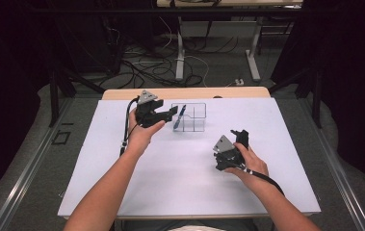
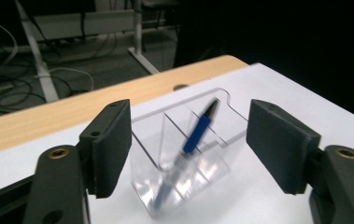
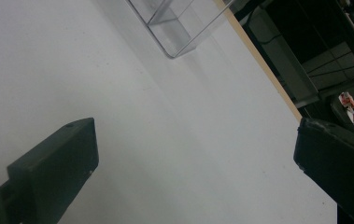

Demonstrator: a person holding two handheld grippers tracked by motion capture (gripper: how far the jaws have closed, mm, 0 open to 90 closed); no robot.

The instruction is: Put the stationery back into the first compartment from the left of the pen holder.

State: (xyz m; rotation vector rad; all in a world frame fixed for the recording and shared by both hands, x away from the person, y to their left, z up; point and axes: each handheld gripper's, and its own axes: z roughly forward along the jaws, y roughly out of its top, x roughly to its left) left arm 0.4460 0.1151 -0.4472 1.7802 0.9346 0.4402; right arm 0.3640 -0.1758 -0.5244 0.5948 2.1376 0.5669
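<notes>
A clear plastic organiser (image 1: 193,118) with several compartments stands on the white table top toward the back. A blue pen (image 1: 180,117) leans inside its left compartment, tip down. In the left gripper view the same blue pen (image 2: 197,134) leans in the clear organiser (image 2: 174,154), beyond the jaws. My left gripper (image 1: 171,113) hovers just left of the organiser, open, with nothing between its jaws. My right gripper (image 1: 240,137) rests low over the table at the right, open and empty, and its own view shows a corner of the organiser (image 3: 177,28).
The white sheet (image 1: 185,163) covers the table, with a strip of wooden edge (image 1: 185,92) at the back. Beyond it lie cables and desk legs on the floor. Dark surroundings flank both sides.
</notes>
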